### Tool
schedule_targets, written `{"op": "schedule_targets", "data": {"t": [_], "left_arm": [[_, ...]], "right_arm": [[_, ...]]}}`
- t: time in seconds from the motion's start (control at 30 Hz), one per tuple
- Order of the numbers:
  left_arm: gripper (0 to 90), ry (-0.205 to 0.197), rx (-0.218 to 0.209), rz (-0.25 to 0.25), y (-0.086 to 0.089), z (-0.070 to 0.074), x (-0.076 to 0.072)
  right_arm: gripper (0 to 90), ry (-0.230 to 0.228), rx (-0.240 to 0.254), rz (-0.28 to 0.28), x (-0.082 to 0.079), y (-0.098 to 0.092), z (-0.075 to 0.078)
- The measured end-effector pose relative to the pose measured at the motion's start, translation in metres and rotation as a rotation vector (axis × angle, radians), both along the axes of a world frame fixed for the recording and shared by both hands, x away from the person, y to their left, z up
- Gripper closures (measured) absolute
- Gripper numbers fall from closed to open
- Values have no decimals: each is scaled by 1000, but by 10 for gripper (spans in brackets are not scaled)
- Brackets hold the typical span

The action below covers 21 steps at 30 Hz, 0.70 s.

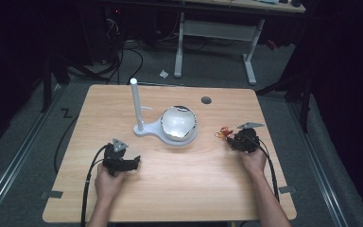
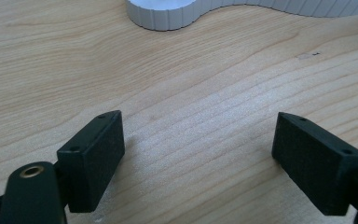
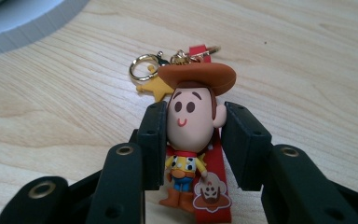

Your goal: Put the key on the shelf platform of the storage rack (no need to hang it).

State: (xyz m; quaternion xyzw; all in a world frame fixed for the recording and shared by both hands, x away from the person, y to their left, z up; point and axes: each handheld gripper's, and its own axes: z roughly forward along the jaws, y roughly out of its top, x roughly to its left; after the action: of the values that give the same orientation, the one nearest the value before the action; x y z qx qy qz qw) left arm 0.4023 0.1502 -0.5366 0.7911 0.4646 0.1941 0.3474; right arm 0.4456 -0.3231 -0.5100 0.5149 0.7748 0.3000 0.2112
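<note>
Cowboy keychain (image 3: 193, 135): small rubbery figure, smooth and matte, big rounded head, wide brown hat, yellow shirt, blue trousers, brown boots. It lies flat on the table (image 3: 307, 70), right of centre and near the front edge as the high view has it (image 1: 223, 134). Brass-coloured ring (image 3: 142, 68) and clasp above the hat, a yellow star charm just beside the ring, a flat red strap (image 3: 213, 186) running under the figure with a small brown-and-white badge at its lower end. Right gripper (image 3: 193, 140): black blocky jaws closed against both sides of the head, pads touching it; figure clamped. Left gripper (image 2: 198, 154): jaws spread wide, bare wood between them, resting low over the table at the person's left (image 1: 120, 161). Table top pale wood, fine straight grain, rounded corners. At its middle, a white plastic stand (image 1: 158, 130) with ribbed edge, a tall upright white post (image 1: 135, 104) on one lobe, a shiny round bowl (image 1: 178, 122) on the other.
</note>
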Motion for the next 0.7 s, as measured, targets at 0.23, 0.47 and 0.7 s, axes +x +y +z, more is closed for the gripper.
{"op": "schedule_targets", "data": {"t": [0.23,0.47,0.7], "left_arm": [[171,-1,4,1,0,0,0],[171,-1,4,1,0,0,0],[171,-1,4,1,0,0,0]], "right_arm": [[625,-60,32,15,-12,-4,20],[627,-125,72,27,-29,-12,45],[628,-176,103,40,-45,-17,67]]}}
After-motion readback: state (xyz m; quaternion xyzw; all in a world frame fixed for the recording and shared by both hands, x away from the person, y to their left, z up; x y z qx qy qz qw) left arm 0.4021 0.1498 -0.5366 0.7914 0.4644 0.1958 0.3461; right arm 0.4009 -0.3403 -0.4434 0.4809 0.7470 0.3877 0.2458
